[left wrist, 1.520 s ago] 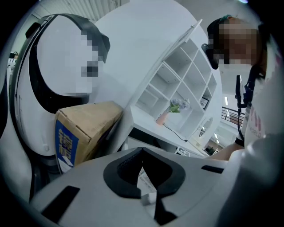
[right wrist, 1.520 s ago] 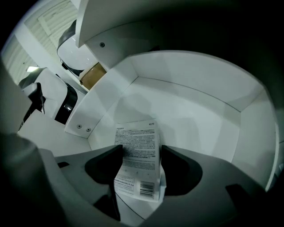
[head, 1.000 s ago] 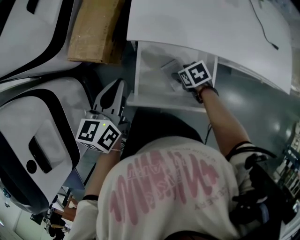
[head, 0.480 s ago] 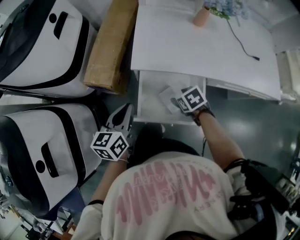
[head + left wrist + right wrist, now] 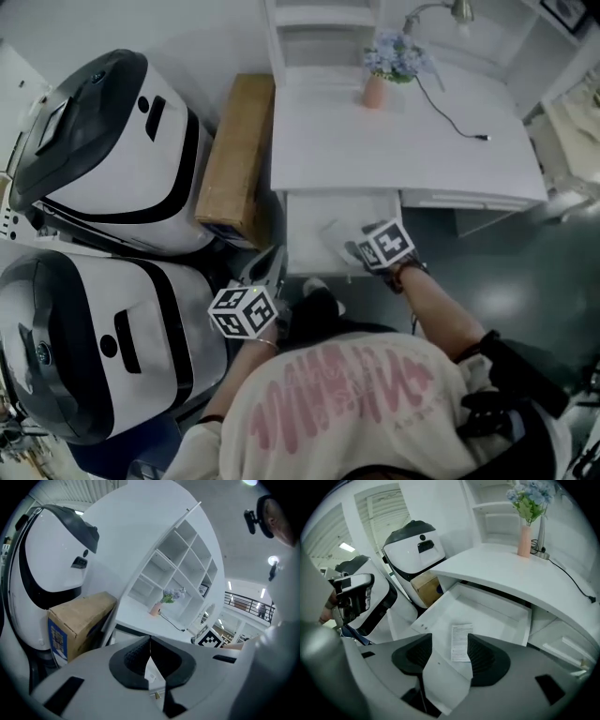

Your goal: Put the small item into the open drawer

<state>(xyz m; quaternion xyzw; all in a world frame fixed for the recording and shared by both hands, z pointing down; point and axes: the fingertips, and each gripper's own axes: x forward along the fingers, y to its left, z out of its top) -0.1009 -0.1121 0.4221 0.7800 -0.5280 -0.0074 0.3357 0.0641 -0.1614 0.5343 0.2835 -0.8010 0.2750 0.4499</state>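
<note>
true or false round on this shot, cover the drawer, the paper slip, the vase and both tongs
1. The drawer under the desk is open. True.
2. A paper slip lies on the drawer floor. True.
3. The right tongs grip the slip. False: their jaws stand apart, having just closed a little, with nothing pressed between them; the slip lies below them.
4. The pink vase stands in the drawer. False: it stands on the desk top.
5. The left tongs are wide open. False: their jaws are shut together and empty.
</note>
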